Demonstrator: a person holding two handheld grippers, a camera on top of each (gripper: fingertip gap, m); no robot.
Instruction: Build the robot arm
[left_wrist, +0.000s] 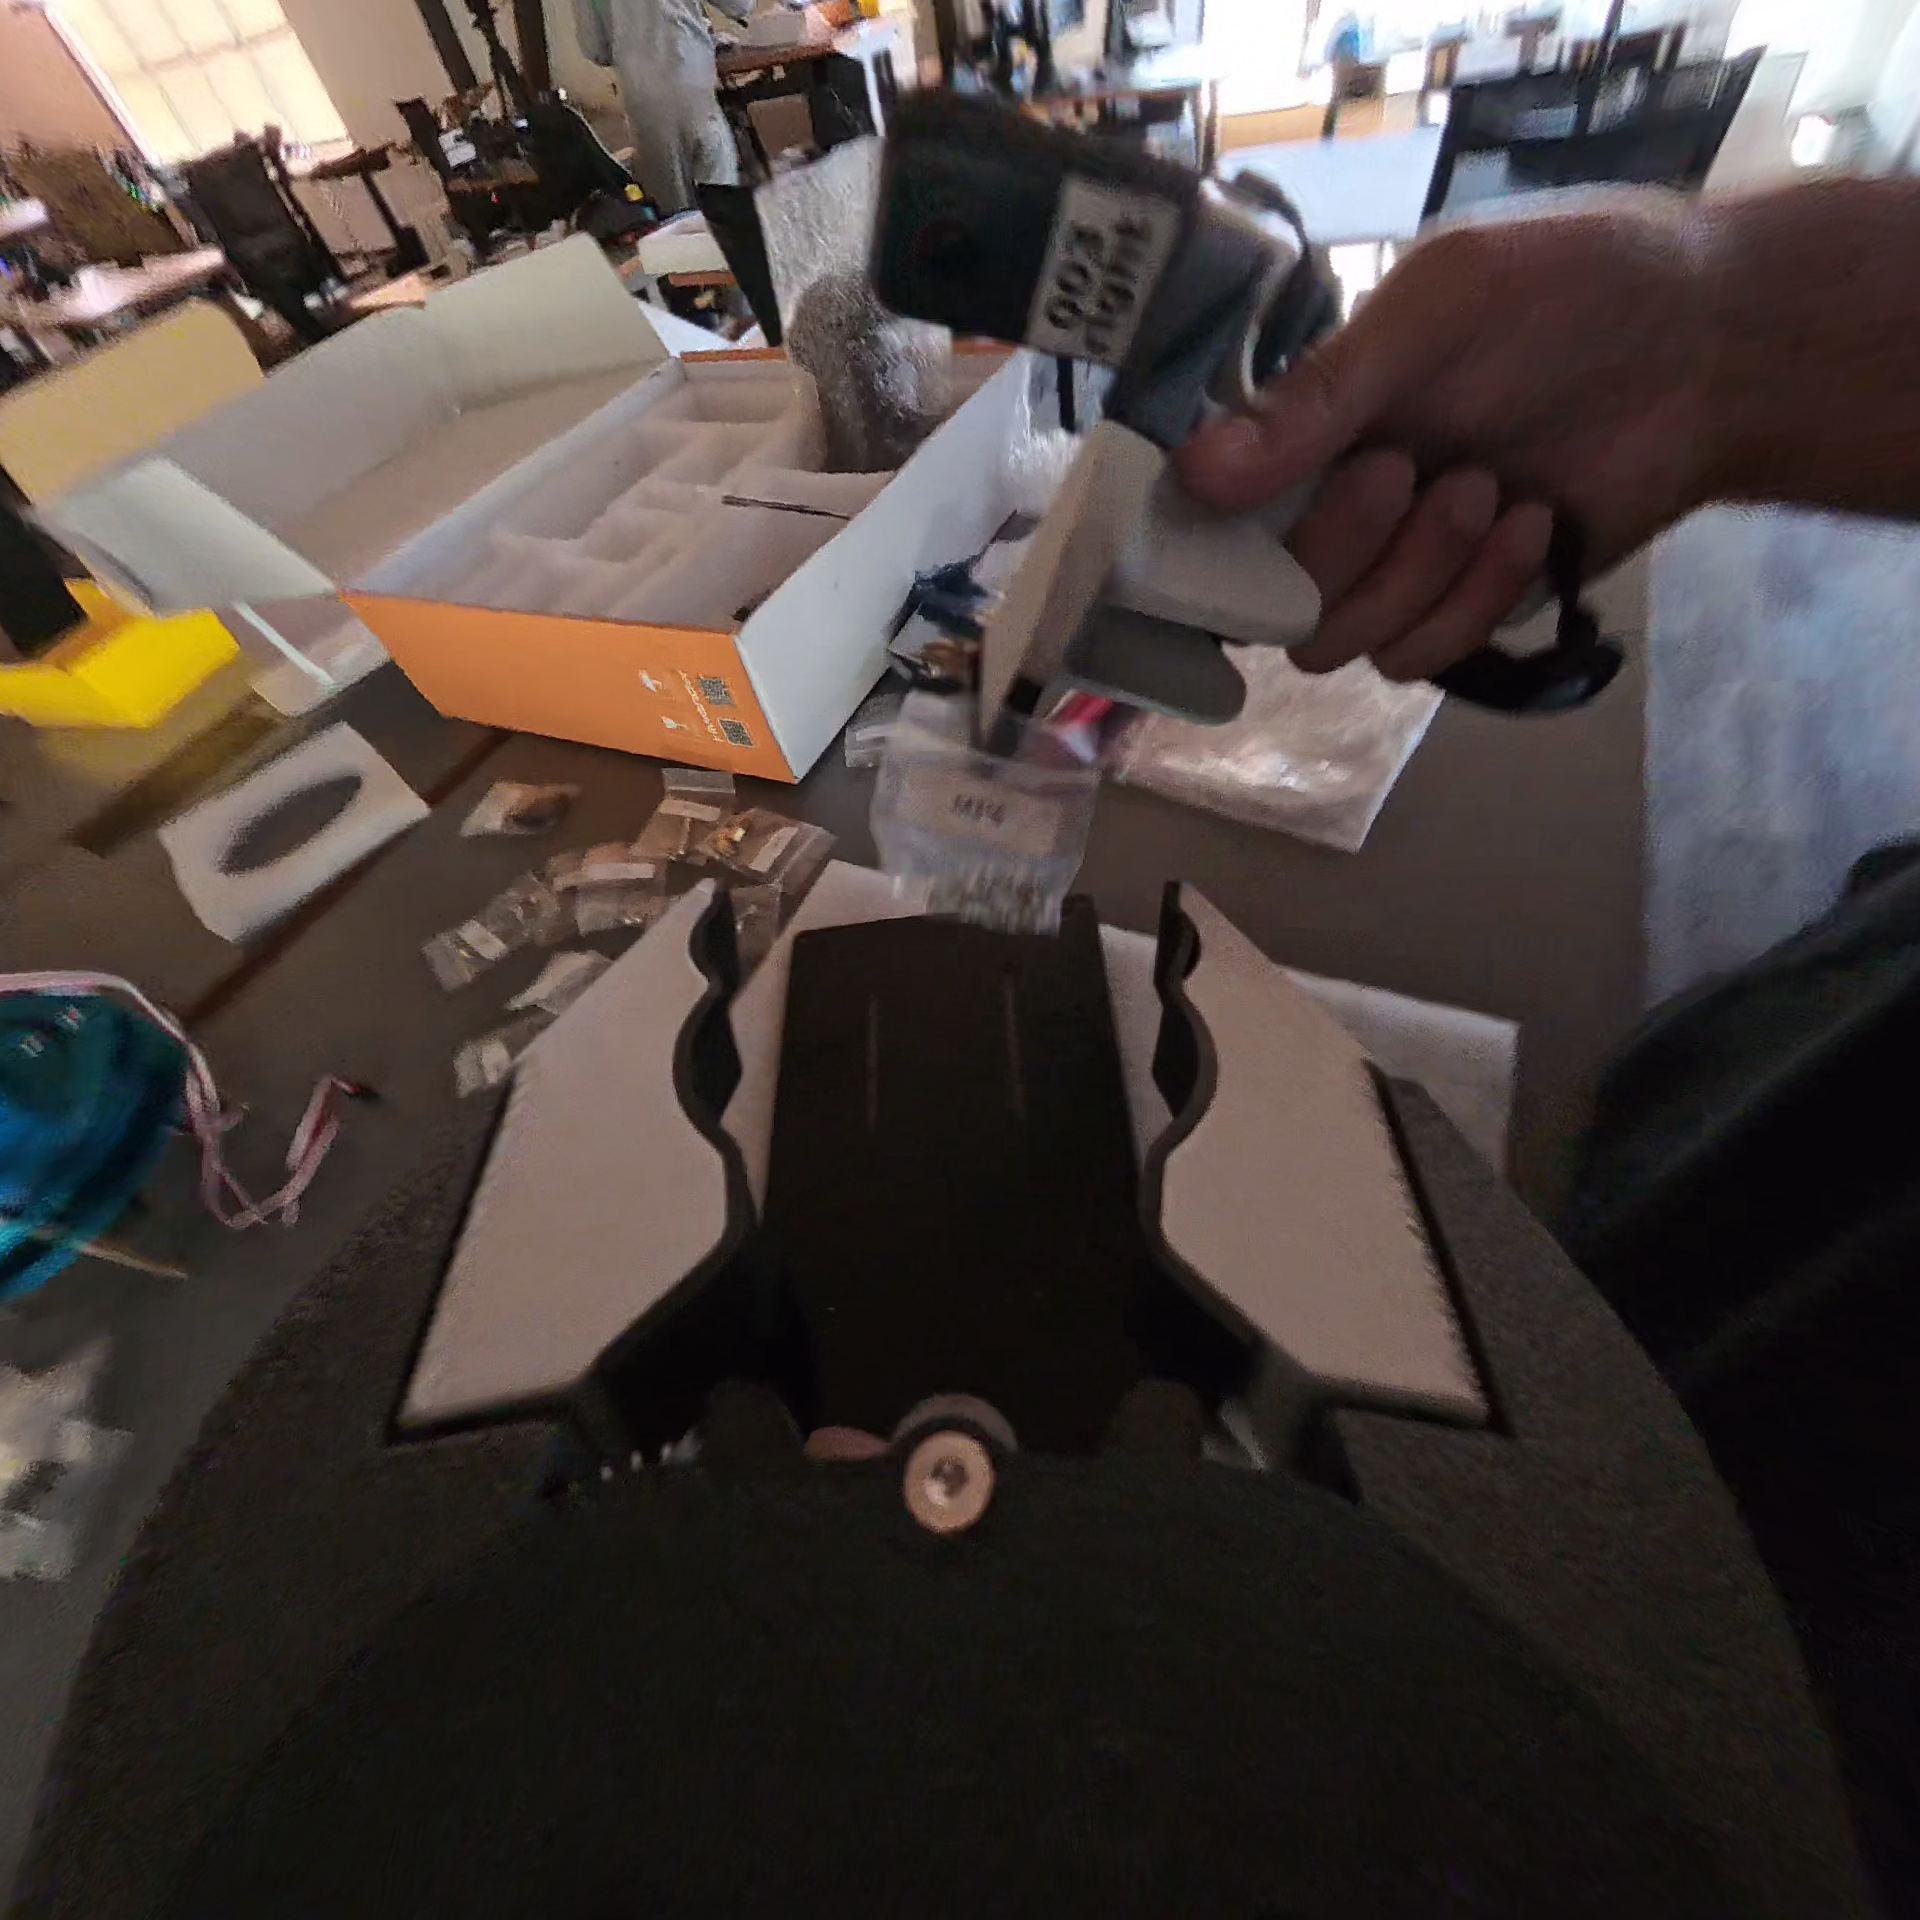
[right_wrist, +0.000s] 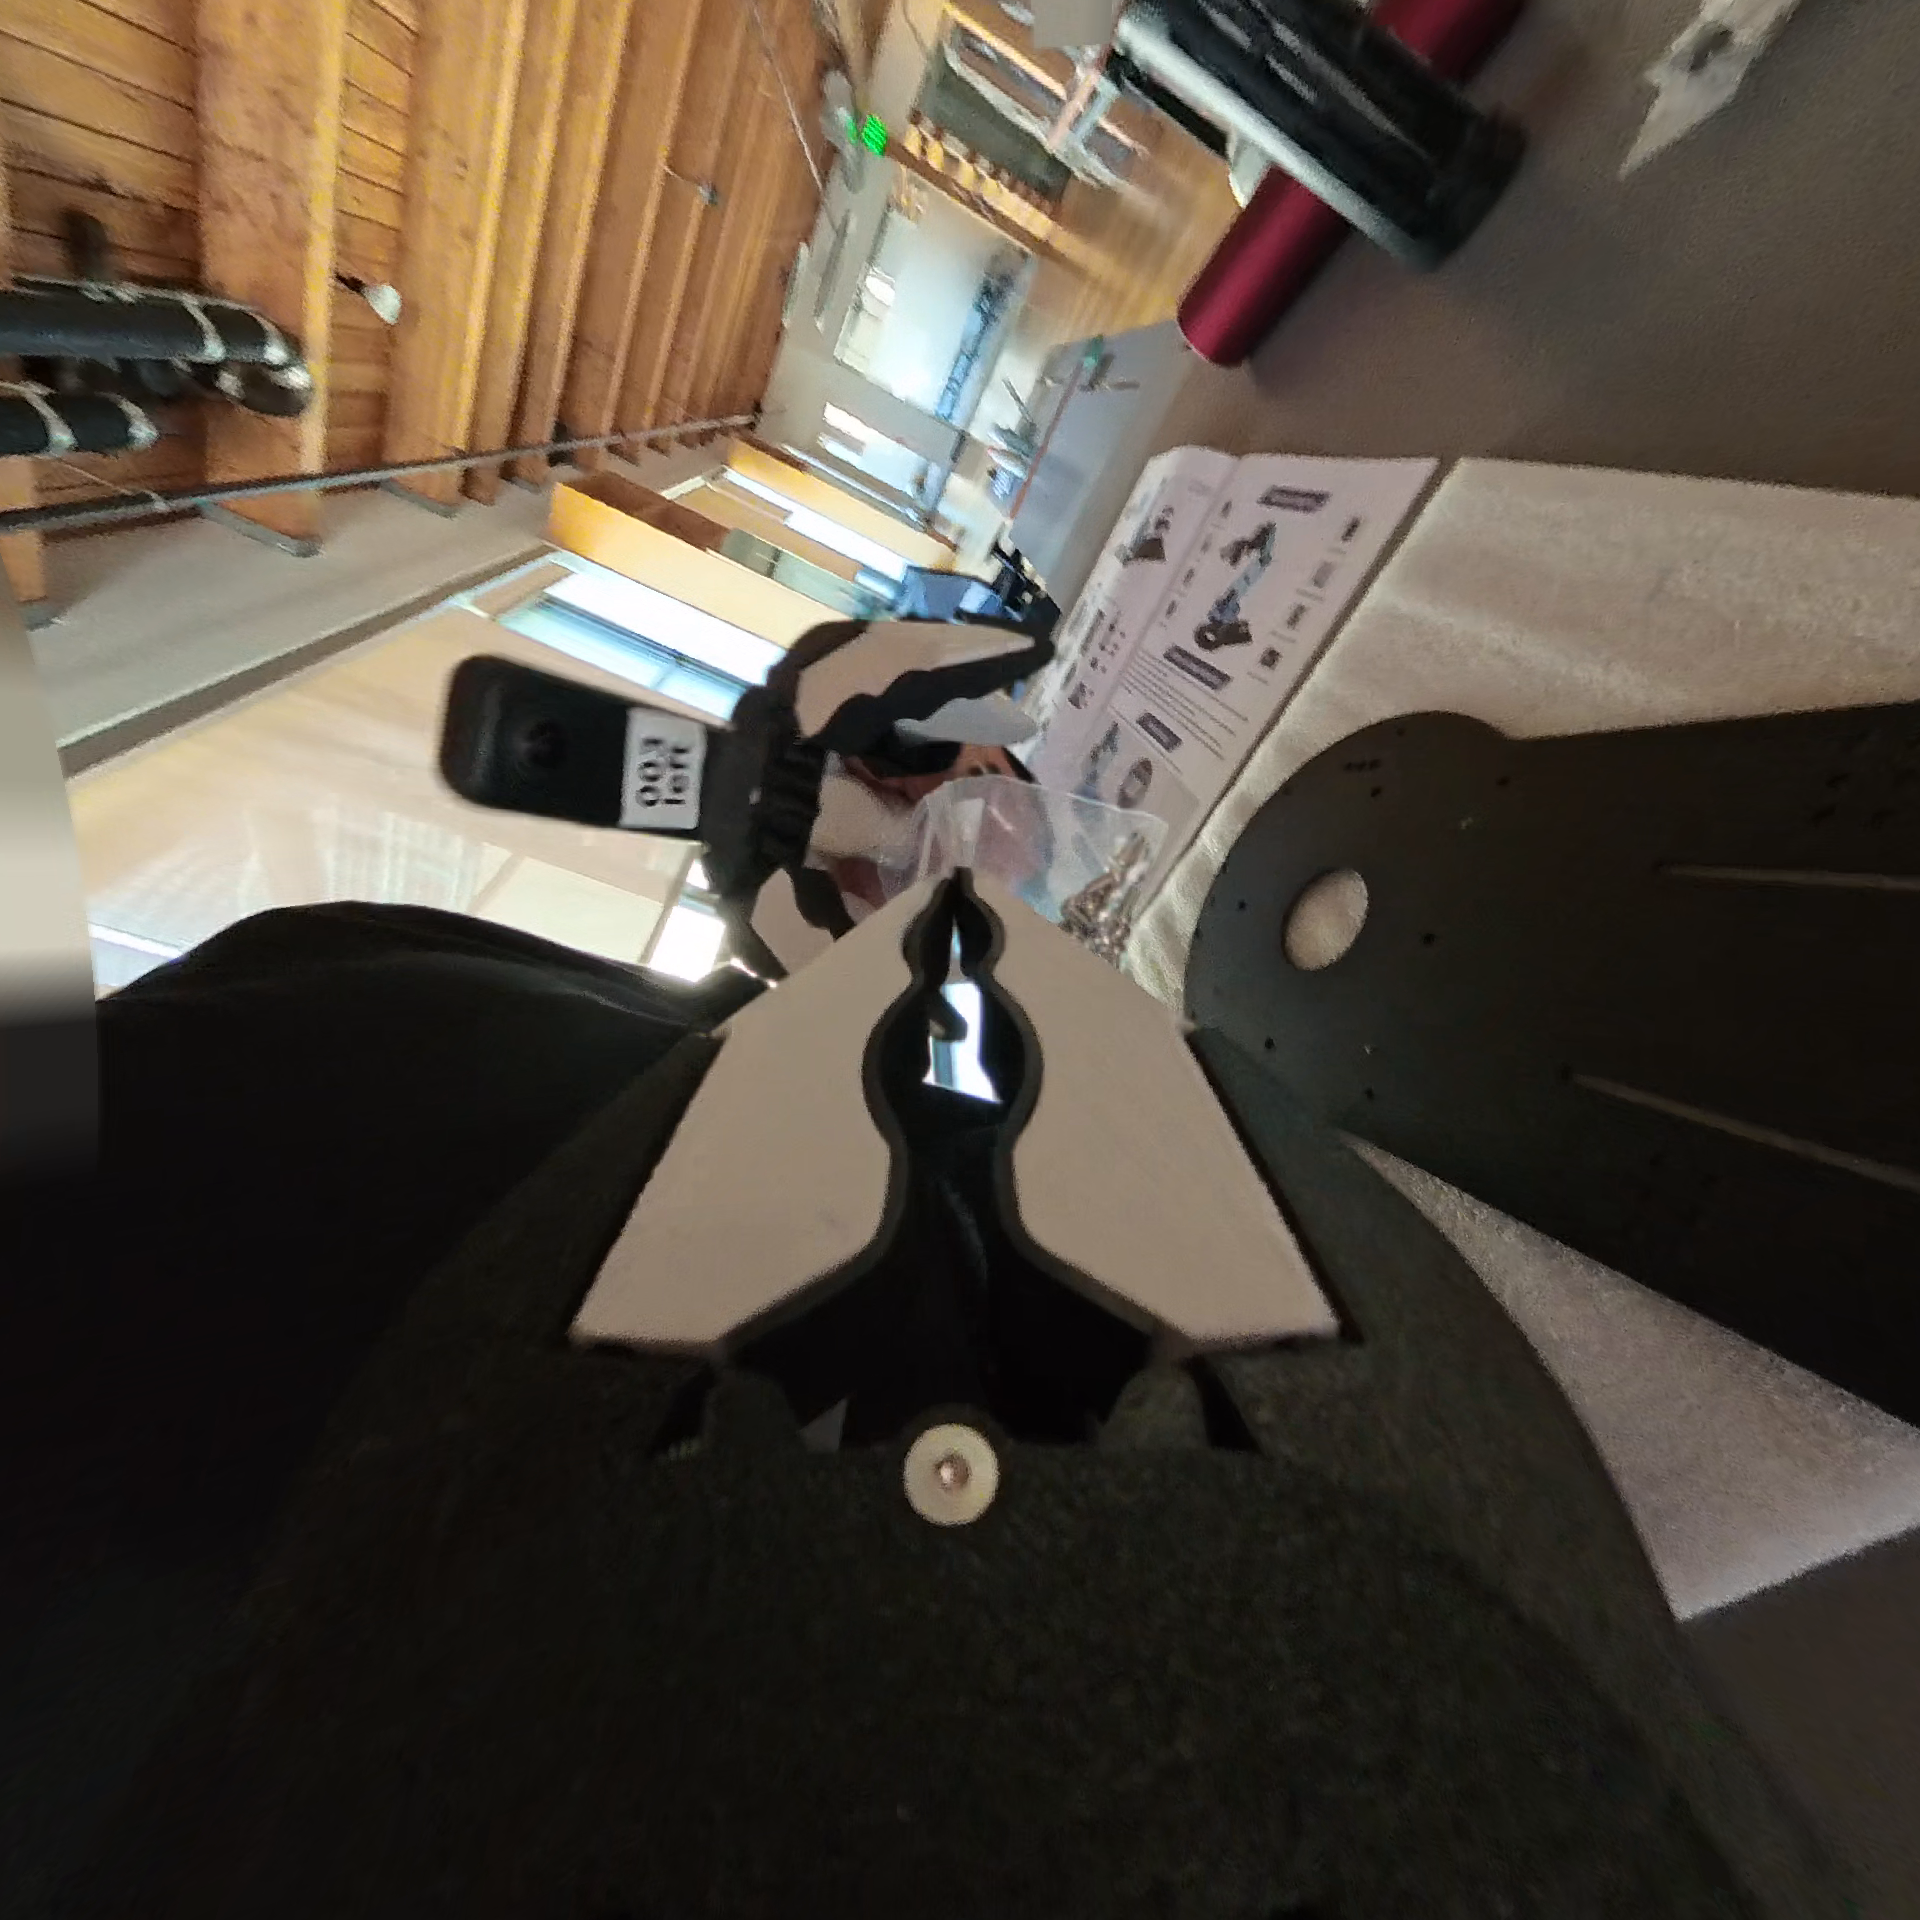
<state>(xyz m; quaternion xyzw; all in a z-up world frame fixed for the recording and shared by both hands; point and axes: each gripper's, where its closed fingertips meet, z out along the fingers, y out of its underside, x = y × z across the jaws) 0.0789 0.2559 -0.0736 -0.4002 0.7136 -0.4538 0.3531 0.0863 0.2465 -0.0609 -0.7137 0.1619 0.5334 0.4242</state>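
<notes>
My right gripper (right_wrist: 956, 883) is shut on the top edge of a small clear bag of screws (right_wrist: 1049, 842). In the left wrist view a hand holds that gripper (left_wrist: 997, 727) tilted downward, and the bag (left_wrist: 977, 821) hangs from its tips. My left gripper (left_wrist: 940, 904) is open, just below the hanging bag. Its fingers stand on either side of a flat black plate (left_wrist: 935, 1143); I cannot tell if they touch it. The plate (right_wrist: 1558, 883) lies on a white foam sheet (right_wrist: 1558, 582). The open left gripper (right_wrist: 945, 681) also shows in the right wrist view.
An open orange and white box (left_wrist: 582, 665) with a white foam insert stands behind. Several small clear bags (left_wrist: 623, 862) lie scattered on the brown table. A yellow block (left_wrist: 114, 655), a teal object (left_wrist: 73, 1091), a white bag (left_wrist: 1278, 748) and a printed sheet (right_wrist: 1226, 623) lie around. Left and right tips are no more than a few centimetres apart.
</notes>
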